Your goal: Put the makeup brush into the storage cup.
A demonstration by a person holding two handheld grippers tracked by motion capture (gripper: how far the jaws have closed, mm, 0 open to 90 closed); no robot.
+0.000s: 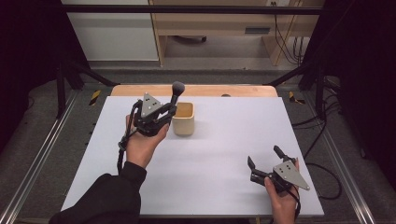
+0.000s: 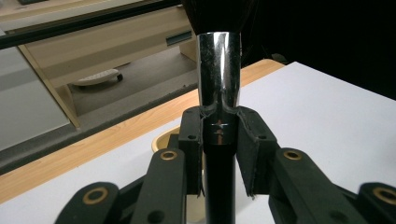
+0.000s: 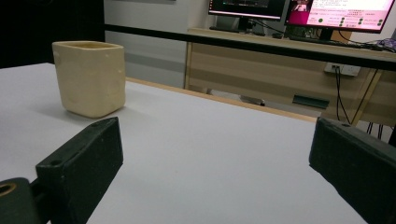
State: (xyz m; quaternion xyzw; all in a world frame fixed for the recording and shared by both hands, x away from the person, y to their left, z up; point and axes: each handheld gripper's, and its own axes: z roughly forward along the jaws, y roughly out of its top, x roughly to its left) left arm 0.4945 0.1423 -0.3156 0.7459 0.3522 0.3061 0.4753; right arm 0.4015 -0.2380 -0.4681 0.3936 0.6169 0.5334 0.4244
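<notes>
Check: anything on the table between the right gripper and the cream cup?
Nothing: the stretch between the right gripper and the cup is bare white table, in the high view and the right gripper view.

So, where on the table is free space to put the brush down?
The white table is bare in its middle, between the cream cup and the open right hand-held gripper, and along its far right part. It is crowded only around the cup, where the left hand-held gripper holds the brush.

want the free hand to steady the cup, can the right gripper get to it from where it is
Probably yes: the right gripper is open, holds nothing, and only bare table lies between it and the cup. The brush stays on the cup's far side.
</notes>
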